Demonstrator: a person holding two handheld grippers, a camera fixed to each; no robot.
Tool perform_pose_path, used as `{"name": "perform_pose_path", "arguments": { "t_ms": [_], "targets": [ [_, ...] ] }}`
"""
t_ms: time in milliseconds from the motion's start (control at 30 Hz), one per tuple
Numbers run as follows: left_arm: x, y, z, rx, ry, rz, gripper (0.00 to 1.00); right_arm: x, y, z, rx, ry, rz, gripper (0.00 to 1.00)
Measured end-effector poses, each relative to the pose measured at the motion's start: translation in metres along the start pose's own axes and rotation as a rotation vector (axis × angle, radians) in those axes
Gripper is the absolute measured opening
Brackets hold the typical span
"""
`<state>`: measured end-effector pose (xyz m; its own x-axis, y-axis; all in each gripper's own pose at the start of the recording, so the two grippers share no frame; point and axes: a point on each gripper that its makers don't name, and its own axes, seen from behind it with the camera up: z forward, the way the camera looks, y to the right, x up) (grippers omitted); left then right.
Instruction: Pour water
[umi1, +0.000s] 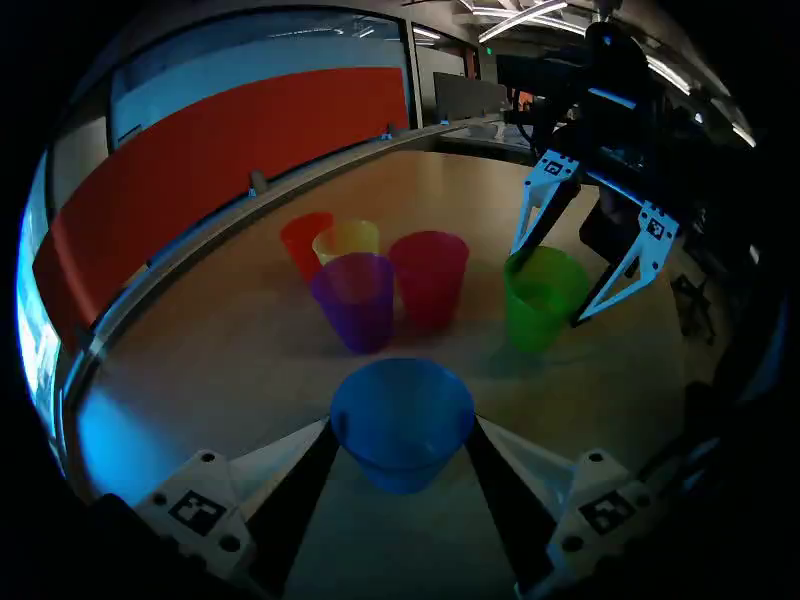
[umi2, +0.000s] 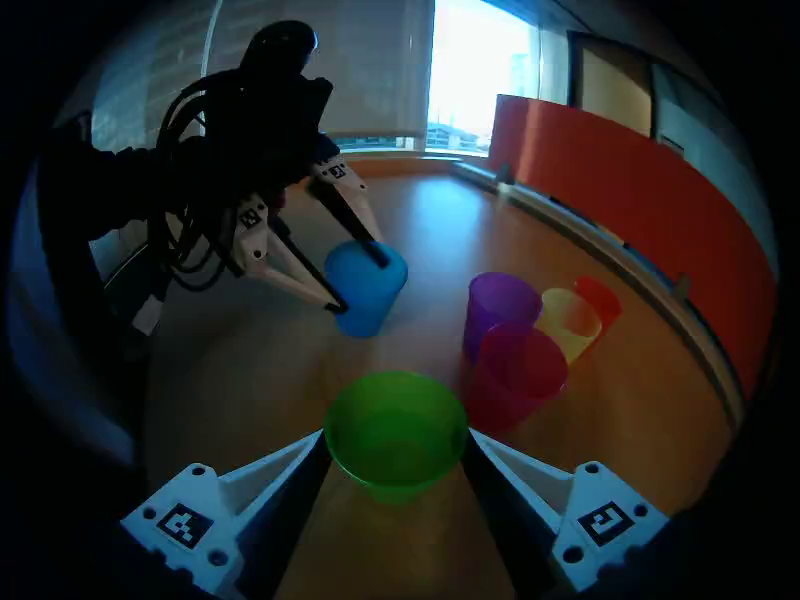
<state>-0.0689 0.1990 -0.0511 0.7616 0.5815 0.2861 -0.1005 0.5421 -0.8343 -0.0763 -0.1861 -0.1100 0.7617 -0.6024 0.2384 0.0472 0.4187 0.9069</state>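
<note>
A blue cup (umi1: 402, 440) stands upright between my left gripper's (umi1: 402, 422) fingers, which press on both of its sides. In the right gripper view the same blue cup (umi2: 366, 290) appears on the wooden table with the left gripper (umi2: 360, 282) around it. My right gripper (umi2: 396, 440) is shut on a green cup (umi2: 396, 450), also upright. The left gripper view shows that green cup (umi1: 543, 300) held by the right gripper (umi1: 548, 285) at the right. Whether either cup holds water is unclear.
A cluster of cups stands between the two held ones: purple (umi1: 355, 300), magenta (umi1: 430, 280), yellow (umi1: 347, 240) and red (umi1: 303, 242). The wooden table (umi1: 250, 340) ends at a raised edge along a red wall panel (umi1: 200, 170). A person's dark sleeve (umi2: 120, 190) holds the left gripper.
</note>
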Motion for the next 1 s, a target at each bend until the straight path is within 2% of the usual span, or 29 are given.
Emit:
{"name": "perform_pose_path", "arguments": {
  "t_ms": [600, 1000],
  "targets": [
    [-0.002, 0.004, 0.008, -0.020, 0.001, 0.002, 0.86, -0.004, -0.002, 0.008, 0.008, -0.008, 0.012, 0.91],
    [-0.006, 0.004, 0.005, -0.017, 0.001, -0.003, 0.86, -0.008, -0.002, 0.006, 0.005, -0.013, 0.018, 0.91]
  ]
}}
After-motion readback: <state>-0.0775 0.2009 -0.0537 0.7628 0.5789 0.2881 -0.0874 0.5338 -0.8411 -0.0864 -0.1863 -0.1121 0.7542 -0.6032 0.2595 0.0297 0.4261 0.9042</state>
